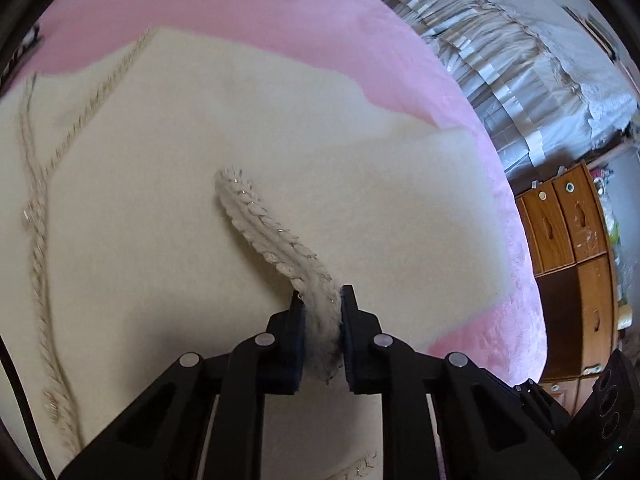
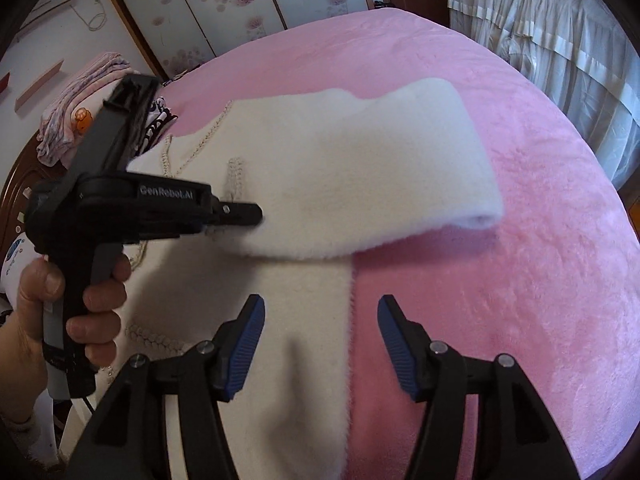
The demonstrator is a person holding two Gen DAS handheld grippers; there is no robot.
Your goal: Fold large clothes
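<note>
A white fluffy garment (image 1: pixel 200 208) with braided pearl trim (image 1: pixel 264 224) lies on a pink bed (image 1: pixel 304 20). My left gripper (image 1: pixel 323 300) is shut on the trimmed cuff end of a sleeve and holds it over the garment's body. In the right wrist view the left gripper (image 2: pixel 256 214) holds the sleeve (image 2: pixel 360 160) folded across the garment (image 2: pixel 288 312). My right gripper (image 2: pixel 321 316) is open and empty, hovering over the garment's right edge where it meets the pink bed (image 2: pixel 500 280).
A wooden drawer cabinet (image 1: pixel 568 240) stands beside the bed. Ruffled grey curtains (image 2: pixel 560 32) hang at the far right. Folded clothes (image 2: pixel 76 112) lie near the headboard at the left. A sliding door (image 2: pixel 224 4) is behind the bed.
</note>
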